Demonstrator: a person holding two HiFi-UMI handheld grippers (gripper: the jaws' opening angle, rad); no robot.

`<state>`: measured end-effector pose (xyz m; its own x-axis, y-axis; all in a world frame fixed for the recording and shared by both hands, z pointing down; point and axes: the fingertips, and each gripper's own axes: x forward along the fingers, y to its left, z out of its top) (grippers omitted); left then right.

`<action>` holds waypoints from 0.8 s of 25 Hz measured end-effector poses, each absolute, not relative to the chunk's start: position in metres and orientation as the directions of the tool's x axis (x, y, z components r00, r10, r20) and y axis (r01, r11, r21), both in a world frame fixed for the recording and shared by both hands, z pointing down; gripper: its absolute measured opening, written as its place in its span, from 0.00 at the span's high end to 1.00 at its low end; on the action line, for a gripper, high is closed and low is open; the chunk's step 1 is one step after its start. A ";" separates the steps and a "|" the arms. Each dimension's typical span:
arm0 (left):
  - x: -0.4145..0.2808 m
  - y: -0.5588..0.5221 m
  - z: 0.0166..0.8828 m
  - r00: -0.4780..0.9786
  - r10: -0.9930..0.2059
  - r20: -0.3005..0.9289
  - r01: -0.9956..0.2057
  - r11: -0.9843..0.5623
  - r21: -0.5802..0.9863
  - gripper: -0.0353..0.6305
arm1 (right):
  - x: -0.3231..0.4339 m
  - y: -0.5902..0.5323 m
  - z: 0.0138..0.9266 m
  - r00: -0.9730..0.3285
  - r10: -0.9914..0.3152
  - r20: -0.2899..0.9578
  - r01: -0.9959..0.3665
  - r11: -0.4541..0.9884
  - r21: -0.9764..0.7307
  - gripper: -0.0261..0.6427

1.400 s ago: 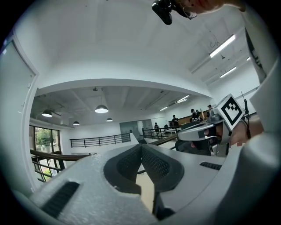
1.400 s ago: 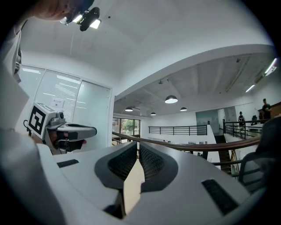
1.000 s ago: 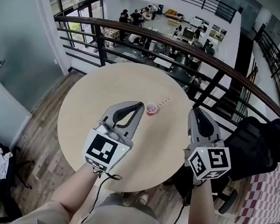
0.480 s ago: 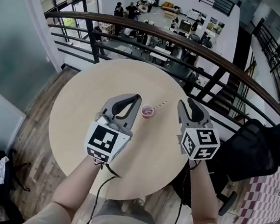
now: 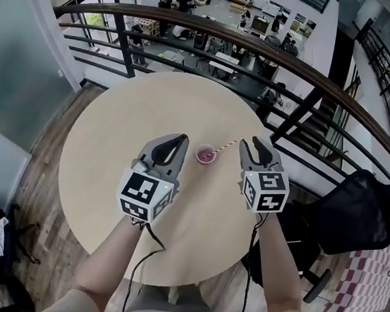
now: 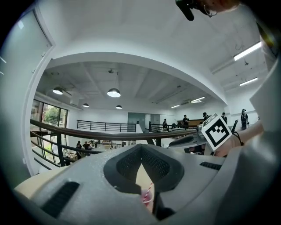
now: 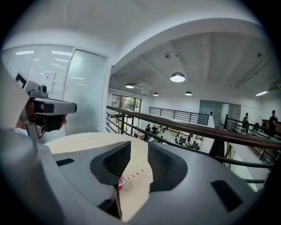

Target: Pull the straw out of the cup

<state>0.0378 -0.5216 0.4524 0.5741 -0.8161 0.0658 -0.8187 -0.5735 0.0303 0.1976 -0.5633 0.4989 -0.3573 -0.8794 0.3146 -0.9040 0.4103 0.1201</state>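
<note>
Both grippers have dropped in toward the table's middle since a second ago. The right gripper [image 5: 260,146] now holds its jaws apart and empty. The free end of the striped straw [image 5: 227,145] lies just ahead of them, lined up, I judge, for a pinch. The left gripper [image 5: 181,139] looks closed, tips together, though its own view is poor there. It sits just beside the small pink cup [image 5: 207,155], likely to steady it. The cup stands upright on the round table [image 5: 115,130], with the straw in it leaning toward the right gripper. A railing [image 5: 193,30] curves beyond.
</note>
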 end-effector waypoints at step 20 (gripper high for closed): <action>0.046 -0.529 0.561 0.643 -0.740 0.196 -0.761 -0.645 0.060 0.93 | 0.196 -0.626 0.625 -0.401 -0.782 0.478 -0.916 0.346 -0.204 0.75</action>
<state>0.0464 -0.5294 0.5612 0.6430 -0.7404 0.1960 -0.7615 -0.6454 0.0603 0.1956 -0.6264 0.6251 -0.4012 -0.7816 0.4776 -0.9160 0.3457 -0.2036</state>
